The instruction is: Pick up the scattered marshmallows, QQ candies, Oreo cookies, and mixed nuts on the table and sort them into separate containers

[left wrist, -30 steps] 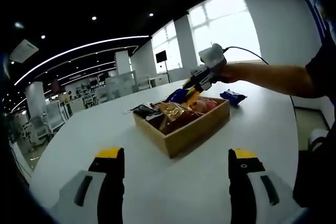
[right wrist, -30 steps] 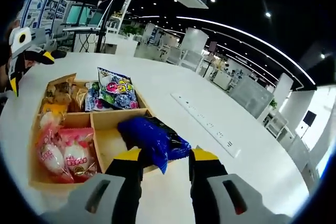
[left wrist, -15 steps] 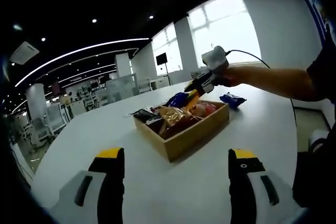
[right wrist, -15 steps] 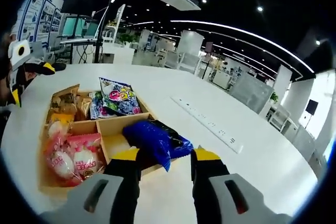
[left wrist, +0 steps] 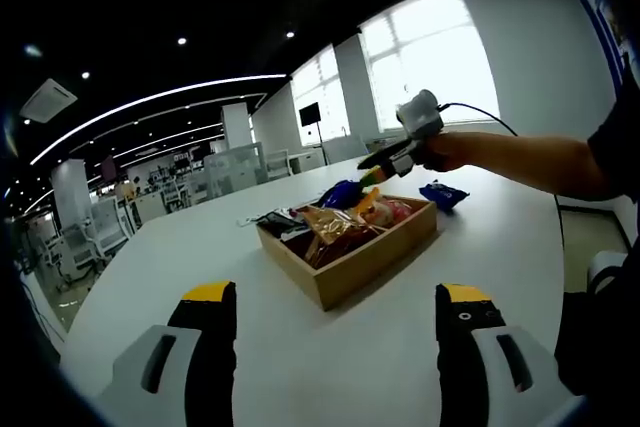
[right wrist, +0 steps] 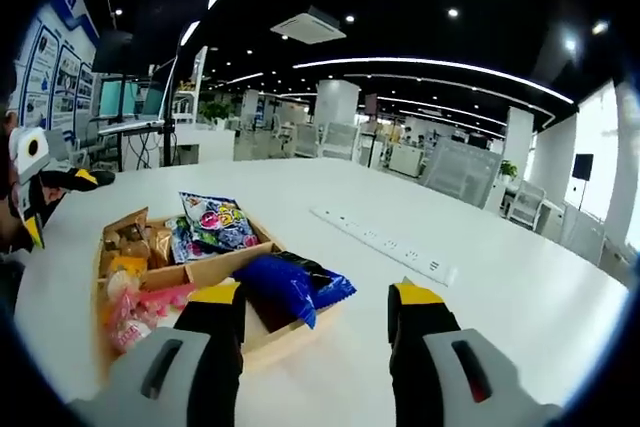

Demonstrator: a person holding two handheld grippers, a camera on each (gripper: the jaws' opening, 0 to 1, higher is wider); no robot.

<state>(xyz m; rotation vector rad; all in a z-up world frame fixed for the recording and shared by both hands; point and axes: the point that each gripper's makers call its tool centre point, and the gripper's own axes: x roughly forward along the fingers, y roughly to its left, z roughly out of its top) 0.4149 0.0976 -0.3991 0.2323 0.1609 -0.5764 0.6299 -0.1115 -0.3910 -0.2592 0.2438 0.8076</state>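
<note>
A wooden divided box (left wrist: 352, 257) sits mid-table with snack packets in it. In the right gripper view, the box (right wrist: 205, 271) holds a colourful QQ candy packet (right wrist: 214, 221), brown nut packets (right wrist: 125, 239), pink marshmallow packets (right wrist: 138, 309) and a blue Oreo packet (right wrist: 288, 287) lying over the near right compartment. My right gripper (right wrist: 316, 297) stands open just behind that blue packet, holding nothing. It hovers over the box's far side in the left gripper view (left wrist: 372, 173), held by a hand. My left gripper (left wrist: 336, 295) is open and empty, well short of the box.
Another blue packet (left wrist: 443, 190) lies on the white table beyond the box. A white power strip (right wrist: 385, 241) runs across the table to the right of the box. The person's arm (left wrist: 530, 159) reaches in from the right. Office desks and chairs stand in the background.
My right gripper has opened and let go of the blue packet, which now lies in the box. It has drawn back and levelled out. The left gripper has hardly moved.
</note>
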